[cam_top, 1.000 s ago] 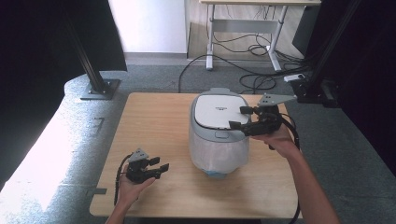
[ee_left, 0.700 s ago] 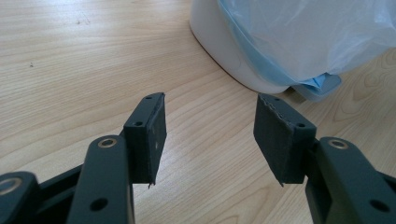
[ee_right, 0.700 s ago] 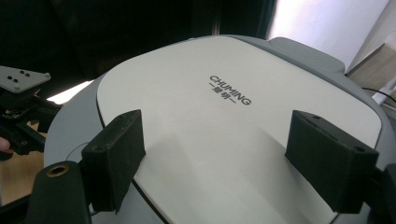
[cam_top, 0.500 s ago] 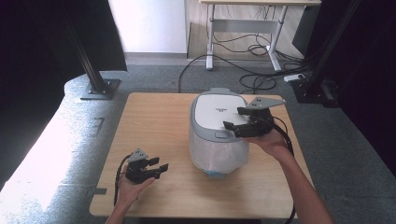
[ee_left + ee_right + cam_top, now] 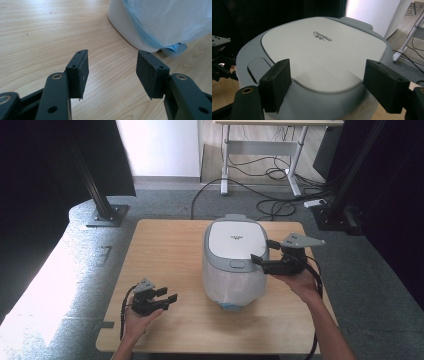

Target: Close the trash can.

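Your wide-open right gripper (image 5: 261, 252) hovers at the three o'clock edge of the bulky white-and-grey plastic-wrapped rice cooker (image 5: 235, 257) mid-bench; it looks heavy and slick, so grip the lid's rim, while your left gripper (image 5: 167, 295) idles half-open and empty.

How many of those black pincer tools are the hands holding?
2. The left gripper rests low on the table near its front-left corner; the right gripper is at the lidded bin's right side.

The bin (image 5: 235, 260) stood on the table (image 5: 165, 240), slightly toward three o'clock of centre. The right gripper (image 5: 263, 251) was at its three o'clock; the left gripper (image 5: 166, 295) lay well apart at eight o'clock.
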`<state>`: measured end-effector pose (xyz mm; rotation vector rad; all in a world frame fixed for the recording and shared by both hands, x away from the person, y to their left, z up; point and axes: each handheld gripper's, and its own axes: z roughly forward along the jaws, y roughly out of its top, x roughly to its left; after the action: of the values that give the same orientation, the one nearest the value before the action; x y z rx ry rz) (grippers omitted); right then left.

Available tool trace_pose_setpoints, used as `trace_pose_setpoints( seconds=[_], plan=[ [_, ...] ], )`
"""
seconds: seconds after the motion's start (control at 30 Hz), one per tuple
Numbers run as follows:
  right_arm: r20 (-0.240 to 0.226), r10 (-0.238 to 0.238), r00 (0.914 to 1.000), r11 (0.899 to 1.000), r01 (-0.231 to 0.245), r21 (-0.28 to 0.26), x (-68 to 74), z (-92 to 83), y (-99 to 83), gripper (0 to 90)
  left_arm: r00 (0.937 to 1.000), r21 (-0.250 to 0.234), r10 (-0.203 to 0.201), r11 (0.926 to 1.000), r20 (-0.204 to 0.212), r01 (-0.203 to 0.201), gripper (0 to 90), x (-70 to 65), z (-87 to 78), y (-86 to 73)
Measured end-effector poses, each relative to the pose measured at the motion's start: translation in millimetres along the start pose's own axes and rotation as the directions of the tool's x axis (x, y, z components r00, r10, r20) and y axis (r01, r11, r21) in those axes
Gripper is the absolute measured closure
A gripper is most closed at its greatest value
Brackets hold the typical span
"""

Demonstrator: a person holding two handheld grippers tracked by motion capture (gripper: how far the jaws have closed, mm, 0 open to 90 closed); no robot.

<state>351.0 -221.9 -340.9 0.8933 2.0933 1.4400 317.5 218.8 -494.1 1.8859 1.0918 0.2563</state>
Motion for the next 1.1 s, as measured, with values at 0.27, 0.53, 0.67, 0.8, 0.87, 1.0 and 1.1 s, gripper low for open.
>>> trace_pose_setpoints(
  seconds=[0.27,0.53,0.67,0.8,0.87,1.0,1.1],
  plan=[
    [0.047,0.016,0.9987,1.0,-0.015,-0.028,-5.2,-36.6,-40.4,21.7,0.9999,0.003,-0.005,1.0,-0.009,0.005,43.2,2.2,0.6,-1.6],
    [0.073,0.06,0.9955,0.998,-0.059,-0.015,-12.3,-45.1,-85.1,21.9,0.9998,0.005,-0.013,0.9999,-0.013,0.013,43.0,4.2,1.1,-3.5],
    [0.089,0.091,0.9918,0.996,-0.092,0.003,-17.1,-44.6,-110.6,22.1,0.9998,0.005,-0.014,0.9999,-0.014,0.014,43.0,5.0,0.7,-4.3],
    [0.117,0.102,0.9878,0.994,-0.106,0.031,-19.5,-40.1,-133.5,22.3,0.9998,0.006,-0.014,0.9999,-0.017,0.014,42.9,5.5,1.0,-4.7],
    [0.124,0.112,0.986,0.992,-0.118,0.046,-20.6,-36.4,-143.9,22.5,0.9997,0.009,-0.015,0.9998,-0.018,0.015,42.8,6.0,2.1,-5.3],
    [0.124,0.147,0.9813,0.985,-0.157,0.076,-23.8,-26.9,-163.5,23.2,0.9996,0.015,-0.016,0.9998,-0.022,0.017,42.6,7.2,3.1,-6.6],
    [0.128,0.15,0.9804,0.983,-0.162,0.087,-24.6,-24.7,-167.3,23.2,0.9996,0.012,-0.017,0.9998,-0.022,0.017,42.5,7.5,2.7,-6.4]
  ],
)
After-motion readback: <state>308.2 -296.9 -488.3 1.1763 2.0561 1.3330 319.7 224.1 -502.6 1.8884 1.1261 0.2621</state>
